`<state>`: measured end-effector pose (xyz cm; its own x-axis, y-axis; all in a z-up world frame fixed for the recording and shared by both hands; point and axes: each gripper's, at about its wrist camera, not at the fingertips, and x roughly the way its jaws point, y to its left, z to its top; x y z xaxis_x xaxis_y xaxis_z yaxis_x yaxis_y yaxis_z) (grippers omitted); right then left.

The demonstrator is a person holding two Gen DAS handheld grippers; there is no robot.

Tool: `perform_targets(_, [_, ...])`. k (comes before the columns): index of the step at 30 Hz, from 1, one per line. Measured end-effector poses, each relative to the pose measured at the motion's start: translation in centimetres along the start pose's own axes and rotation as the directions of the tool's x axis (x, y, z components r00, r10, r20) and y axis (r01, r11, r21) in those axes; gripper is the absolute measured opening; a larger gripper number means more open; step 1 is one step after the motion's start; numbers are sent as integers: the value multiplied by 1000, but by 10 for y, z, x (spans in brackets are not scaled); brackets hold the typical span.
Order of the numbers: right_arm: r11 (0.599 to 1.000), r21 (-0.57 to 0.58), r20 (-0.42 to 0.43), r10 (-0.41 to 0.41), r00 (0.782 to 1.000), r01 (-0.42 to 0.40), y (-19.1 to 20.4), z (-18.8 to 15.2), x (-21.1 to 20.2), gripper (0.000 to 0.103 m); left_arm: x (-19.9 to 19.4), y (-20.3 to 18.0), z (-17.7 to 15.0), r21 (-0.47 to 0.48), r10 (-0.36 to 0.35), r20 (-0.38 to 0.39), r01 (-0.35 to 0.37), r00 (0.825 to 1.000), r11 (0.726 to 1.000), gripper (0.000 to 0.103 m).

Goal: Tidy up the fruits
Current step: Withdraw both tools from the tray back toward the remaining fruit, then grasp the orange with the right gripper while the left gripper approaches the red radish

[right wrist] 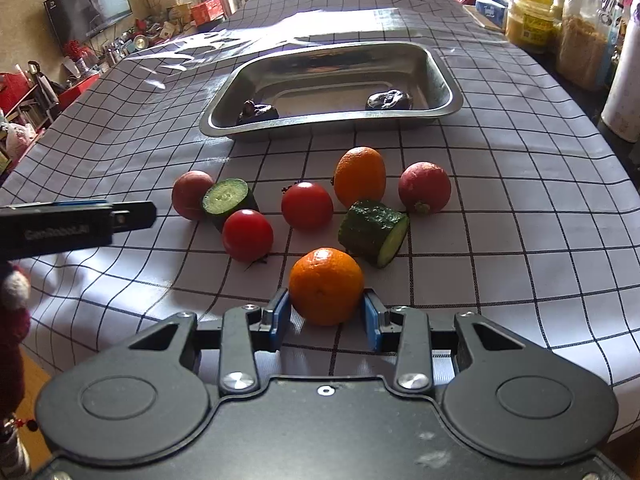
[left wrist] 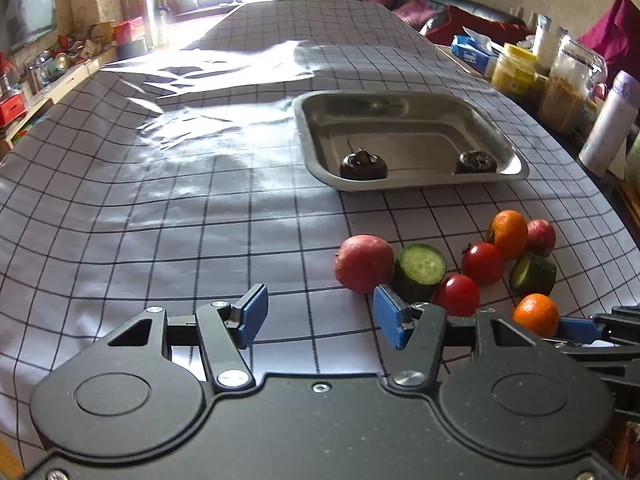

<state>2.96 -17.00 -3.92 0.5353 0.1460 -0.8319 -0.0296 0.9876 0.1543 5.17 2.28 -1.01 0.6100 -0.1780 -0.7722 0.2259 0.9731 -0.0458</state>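
Note:
A steel tray (right wrist: 450, 80) holds two dark fruits (right wrist: 258, 111) (right wrist: 388, 100); it also shows in the left wrist view (left wrist: 516, 160). In front of it lie two oranges, two red tomatoes (right wrist: 307, 205), two cucumber pieces (right wrist: 374, 230) and two pink-red fruits (right wrist: 425, 187). My right gripper (right wrist: 326, 314) has its blue pads on both sides of the near orange (right wrist: 326, 286), touching or nearly touching it on the cloth. My left gripper (left wrist: 320, 316) is open and empty, just left of a pink-red fruit (left wrist: 364, 263) and a cucumber piece (left wrist: 420, 270).
The table has a grey checked cloth (left wrist: 160, 220). Jars (right wrist: 528, 20), a blue packet and a white bottle (left wrist: 604, 132) stand along the right edge. The left gripper's finger (right wrist: 132, 214) shows at the left of the right wrist view.

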Motion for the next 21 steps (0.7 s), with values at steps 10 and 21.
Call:
perform_targets(10, [999, -16, -17, 38, 999, -39, -8, 9, 1, 39, 18, -10, 15, 33, 53, 14, -53, 999, 998, 67])
perform_targets(21, [997, -11, 13, 78, 997, -78, -26, 30, -22, 39, 32, -16, 29, 41, 2, -18, -1, 1000, 999, 66])
